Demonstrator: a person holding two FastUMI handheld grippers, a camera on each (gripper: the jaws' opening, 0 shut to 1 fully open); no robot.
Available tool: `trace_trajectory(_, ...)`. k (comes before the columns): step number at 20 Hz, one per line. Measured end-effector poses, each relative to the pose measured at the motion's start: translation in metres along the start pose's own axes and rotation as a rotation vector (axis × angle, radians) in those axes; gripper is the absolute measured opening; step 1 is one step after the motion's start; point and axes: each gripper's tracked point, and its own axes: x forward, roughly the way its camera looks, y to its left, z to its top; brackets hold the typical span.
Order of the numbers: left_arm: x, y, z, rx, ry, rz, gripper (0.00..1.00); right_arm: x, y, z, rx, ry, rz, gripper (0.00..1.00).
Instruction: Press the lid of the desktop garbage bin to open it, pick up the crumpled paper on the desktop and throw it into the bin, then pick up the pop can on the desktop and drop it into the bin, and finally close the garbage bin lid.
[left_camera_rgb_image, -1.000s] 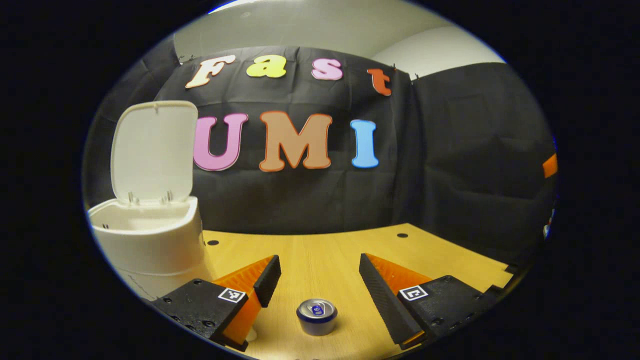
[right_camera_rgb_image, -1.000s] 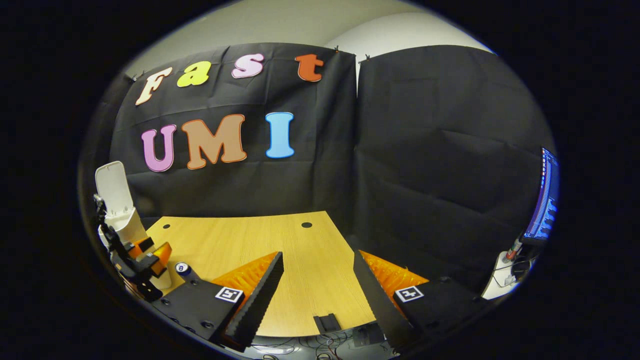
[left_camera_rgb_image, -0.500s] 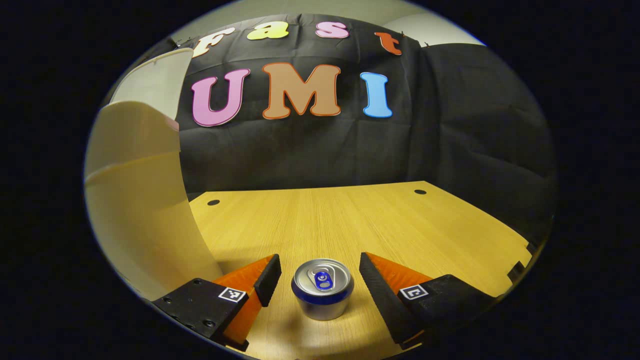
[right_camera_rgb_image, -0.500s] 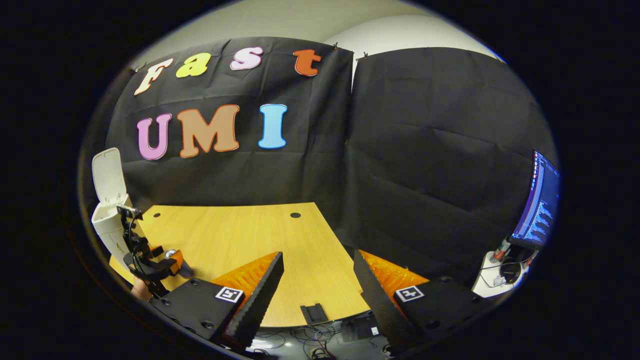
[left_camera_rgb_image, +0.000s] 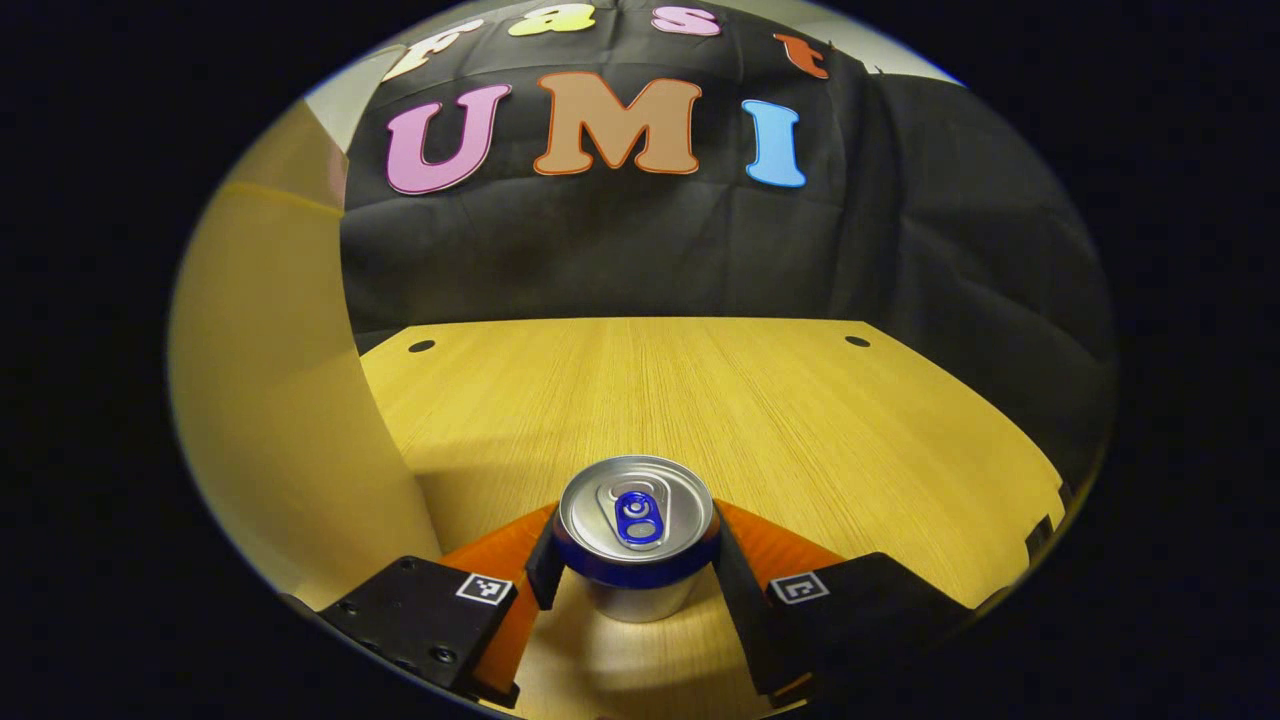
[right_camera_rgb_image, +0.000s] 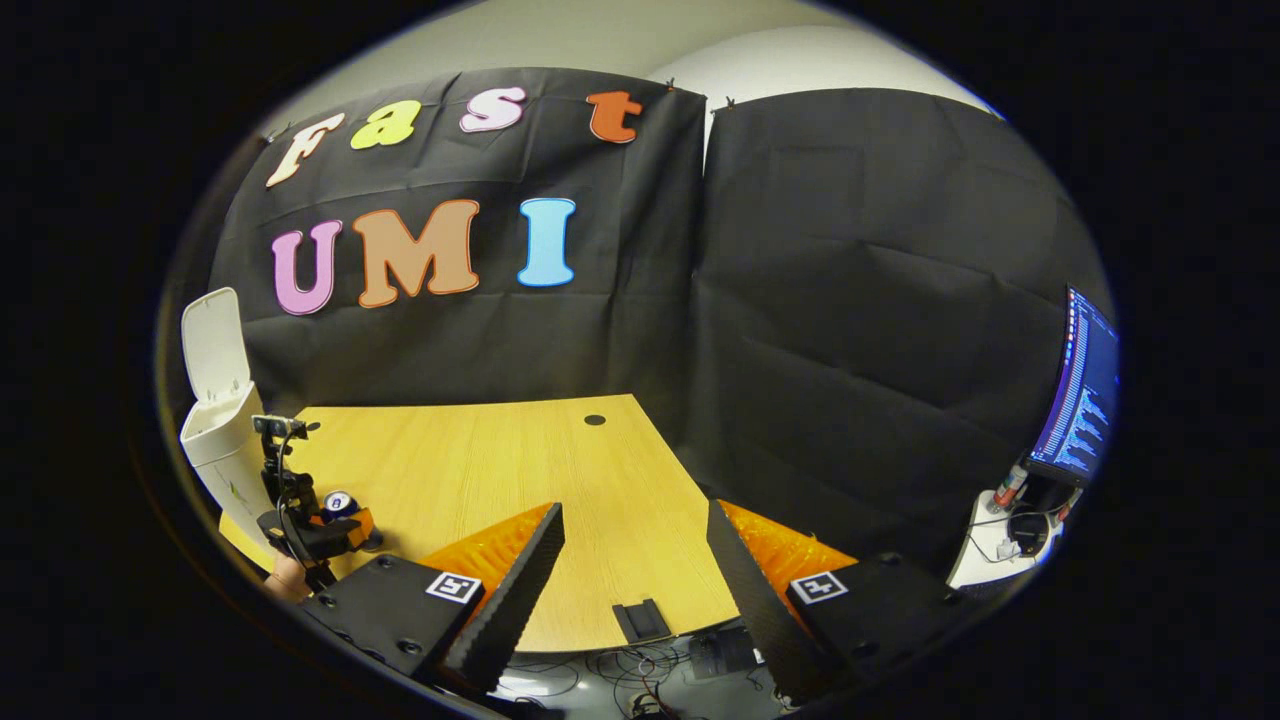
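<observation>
left gripper (left_camera_rgb_image: 636, 560); fingers (left_camera_rgb_image: 545, 575) touching upright pop can (left_camera_rgb_image: 636, 530); bin (left_camera_rgb_image: 270, 400) left

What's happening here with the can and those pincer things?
A person is clearing a wooden desk with two hand-held grippers. The left gripper has its two fingers pressed on either side of an upright pop can that stands on the desk, right beside a white garbage bin whose lid stands open. The right gripper hangs open over the desk's near edge, holding nothing. No crumpled paper lies on the desk.
</observation>
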Motion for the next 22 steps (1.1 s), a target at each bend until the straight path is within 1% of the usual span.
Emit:
trace_trajectory(1, -0.001, -0.001, 0.002, 0.000, 0.004, -0.005, 0.78, 0.001, 0.001, 0.000, 0.008, 0.001, 0.002, 0.96)
trace_trajectory(2, -0.005, -0.001, 0.006, -0.002, 0.006, -0.013, 0.78, 0.001, 0.001, 0.000, 0.015, 0.003, 0.002, 0.99)
trace_trajectory(3, -0.011, -0.001, 0.016, -0.002, -0.008, -0.021, 0.78, 0.002, 0.001, -0.002, 0.019, 0.010, 0.005, 0.99)
trace_trajectory(6, -0.039, -0.004, 0.057, 0.019, -0.089, -0.049, 0.78, 0.007, 0.006, -0.006, 0.015, 0.024, 0.026, 0.96)
trace_trajectory(9, -0.072, -0.010, 0.111, 0.044, -0.165, -0.066, 0.77, 0.017, 0.018, -0.006, 0.017, 0.031, 0.083, 0.96)
trace_trajectory(10, -0.083, -0.012, 0.132, 0.045, -0.191, -0.073, 0.77, 0.021, 0.024, -0.006, 0.017, 0.033, 0.108, 0.99)
trace_trajectory(11, -0.093, -0.013, 0.152, 0.043, -0.216, -0.077, 0.77, 0.026, 0.030, -0.003, 0.022, 0.033, 0.136, 0.96)
trace_trajectory(12, -0.102, -0.010, 0.168, 0.045, -0.227, -0.073, 0.77, 0.031, 0.037, -0.002, 0.029, 0.027, 0.165, 0.96)
trace_trajectory(14, -0.119, 0.004, 0.197, 0.045, -0.260, -0.045, 0.77, 0.040, 0.052, 0.002, 0.045, 0.017, 0.224, 0.96)
trace_trajectory(16, -0.135, 0.025, 0.223, 0.040, -0.295, 0.001, 0.77, 0.049, 0.065, 0.003, 0.055, 0.012, 0.273, 0.96)
trace_trajectory(17, -0.143, 0.038, 0.236, 0.038, -0.314, 0.031, 0.77, 0.054, 0.070, 0.003, 0.051, 0.012, 0.285, 0.94)
trace_trajectory(19, -0.157, 0.068, 0.261, 0.025, -0.360, 0.101, 0.77, 0.059, 0.081, 0.002, 0.032, 0.010, 0.314, 0.95)
trace_trajectory(22, -0.175, 0.120, 0.269, 0.001, -0.364, 0.217, 0.77, 0.066, 0.098, 0.000, 0.014, 0.009, 0.363, 0.95)
